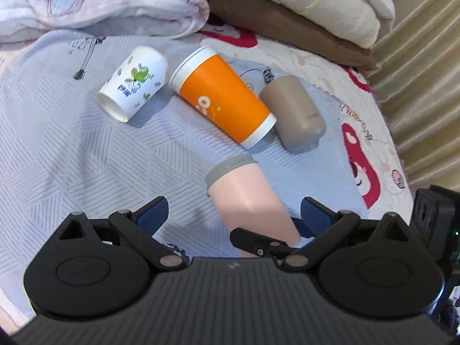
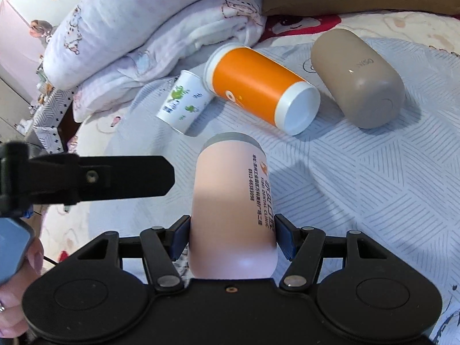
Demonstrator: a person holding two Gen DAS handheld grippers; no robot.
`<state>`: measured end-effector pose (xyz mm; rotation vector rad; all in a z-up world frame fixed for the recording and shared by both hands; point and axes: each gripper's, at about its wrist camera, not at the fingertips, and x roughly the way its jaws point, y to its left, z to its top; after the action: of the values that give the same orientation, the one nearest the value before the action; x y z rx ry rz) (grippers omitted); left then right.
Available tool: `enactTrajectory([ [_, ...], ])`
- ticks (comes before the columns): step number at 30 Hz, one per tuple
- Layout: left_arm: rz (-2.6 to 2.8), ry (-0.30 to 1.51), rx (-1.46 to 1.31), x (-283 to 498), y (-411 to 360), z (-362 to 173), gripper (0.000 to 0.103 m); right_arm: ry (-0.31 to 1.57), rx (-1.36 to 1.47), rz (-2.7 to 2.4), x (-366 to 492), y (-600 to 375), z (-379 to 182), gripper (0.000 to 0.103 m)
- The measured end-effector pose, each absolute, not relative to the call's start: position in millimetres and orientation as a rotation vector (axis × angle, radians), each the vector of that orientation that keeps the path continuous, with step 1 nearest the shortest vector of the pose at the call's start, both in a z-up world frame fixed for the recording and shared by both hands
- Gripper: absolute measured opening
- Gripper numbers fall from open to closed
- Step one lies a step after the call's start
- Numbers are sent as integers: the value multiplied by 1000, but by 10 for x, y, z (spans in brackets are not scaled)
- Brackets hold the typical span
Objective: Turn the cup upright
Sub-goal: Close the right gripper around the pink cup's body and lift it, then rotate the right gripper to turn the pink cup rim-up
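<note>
A pink cup (image 2: 233,201) with a grey rim and black print lies along my right gripper (image 2: 233,238), whose blue pads press both its sides; it is shut on the cup. The same cup (image 1: 244,198) shows in the left wrist view between the open fingers of my left gripper (image 1: 233,212), which holds nothing. An orange cup (image 1: 221,97) (image 2: 258,86), a white cup with green print (image 1: 133,82) (image 2: 184,100) and a taupe cup (image 1: 293,109) (image 2: 356,74) lie on their sides on the bed.
The cups lie on a light blue striped sheet (image 1: 72,158) over a patterned bedspread (image 1: 359,132). Folded quilts (image 2: 149,28) and a brown pillow (image 1: 287,26) are piled behind. My left gripper's finger (image 2: 115,176) shows at the left of the right wrist view.
</note>
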<state>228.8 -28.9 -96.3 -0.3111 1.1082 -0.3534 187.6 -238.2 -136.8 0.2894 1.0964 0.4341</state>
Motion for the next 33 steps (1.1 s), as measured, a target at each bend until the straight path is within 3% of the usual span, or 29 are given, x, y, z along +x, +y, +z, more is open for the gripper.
enactTrajectory([
  [10,-311,1165,-361,2423,-242,-1286,99,1097,265,402,1982,-2393,-1584,67],
  [17,-362,1151,-402,2420,-263,-1318,92,1104,242,418,1991,-2375,-1578,68],
  [19,-376,1142,-406,2413,-272,-1304,92,1117,247,439,1999,-2385,-1544,72],
  [21,-388,1136,-422,2414,-268,-1300,92,1116,258,460,1961,-2429,-1462,86],
  [24,-393,1138,-442,2436,-263,-1323,86,1085,232,500,1852,-2469,-1327,86],
  [26,-401,1148,-442,2460,-285,-1358,76,1073,181,514,1809,-2459,-1290,86],
  [29,-415,1168,-441,2493,-342,-1439,68,1066,150,517,1847,-2442,-1286,84],
  [32,-452,1203,-510,2517,-362,-1563,66,1075,147,534,1914,-2433,-1327,63],
  [33,-463,1212,-561,2516,-347,-1617,64,1076,134,529,1924,-2428,-1350,60],
])
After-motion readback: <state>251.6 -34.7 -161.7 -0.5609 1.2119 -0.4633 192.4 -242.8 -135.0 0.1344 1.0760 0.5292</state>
